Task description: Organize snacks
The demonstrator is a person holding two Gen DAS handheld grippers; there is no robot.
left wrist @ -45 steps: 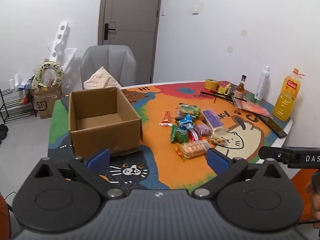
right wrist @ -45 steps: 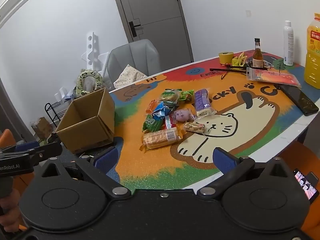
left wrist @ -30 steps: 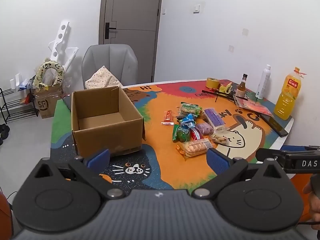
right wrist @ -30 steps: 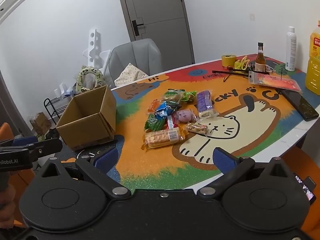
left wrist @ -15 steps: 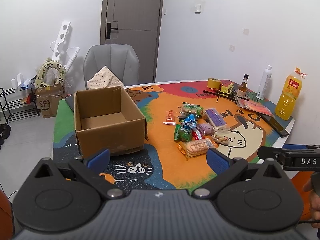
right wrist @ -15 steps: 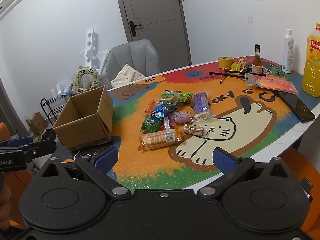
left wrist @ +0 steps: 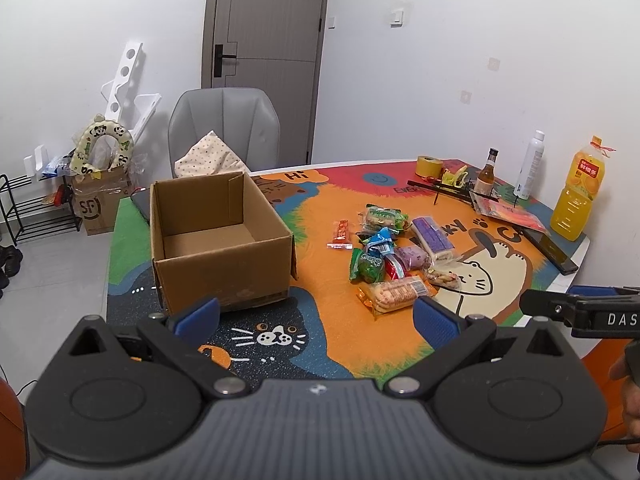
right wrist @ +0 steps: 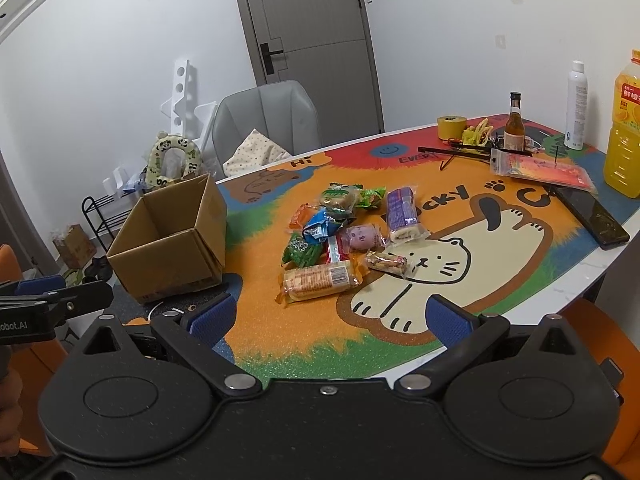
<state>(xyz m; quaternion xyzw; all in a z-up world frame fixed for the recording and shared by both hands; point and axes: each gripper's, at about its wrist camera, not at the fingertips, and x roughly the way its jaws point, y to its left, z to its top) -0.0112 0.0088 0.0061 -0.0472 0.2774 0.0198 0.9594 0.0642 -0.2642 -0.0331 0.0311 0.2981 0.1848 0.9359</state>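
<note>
**Snack pile untouched, box empty: handling notes before first pick**

Both tools hover short of the near edge of the worktop (left wrist: pixel 400 344), which is covered by a bright cartoon-cat mat. Left gripper (left wrist: pixel 316 314): blue-padded fingers (left wrist: pixel 198 312) spread wide, nothing between them. Right gripper (right wrist: pixel 330 316): fingers likewise wide apart and empty.

Location of goods: the loose pile of wrapped snacks (right wrist: pixel 340 236) lies mid-worktop, right of the open brown cardboard box (left wrist: pixel 218 240), with a bare strip of mat between them. The box interior shows only bare cardboard, so no item appears sorted yet.

Handling, by judgement:
- The long clear-wrapped pack of pale biscuits with orange ends (right wrist: pixel 318 280) is nearest the right gripper. Probably light but brittle inside; the film looks slick. Take it across the short width at mid-length, with modest squeeze.
- The purple-wrapped bar with a clear end (right wrist: pixel 402 210) looks firmer; grip across its narrow width at mid-length.
- The green foil pouch (right wrist: pixel 302 250) and the blue foil pouch (right wrist: pixel 320 228) are soft and crinkly and overlap; pinching a crimped end seam should hold better than the puffed middle.
- The small red-orange sachet (left wrist: pixel 341 234) lies flat on the box side of the pile. Thin, so hard to get under; approach from an edge.

Risk: dragging neighbours when lifting from the heap.
</note>
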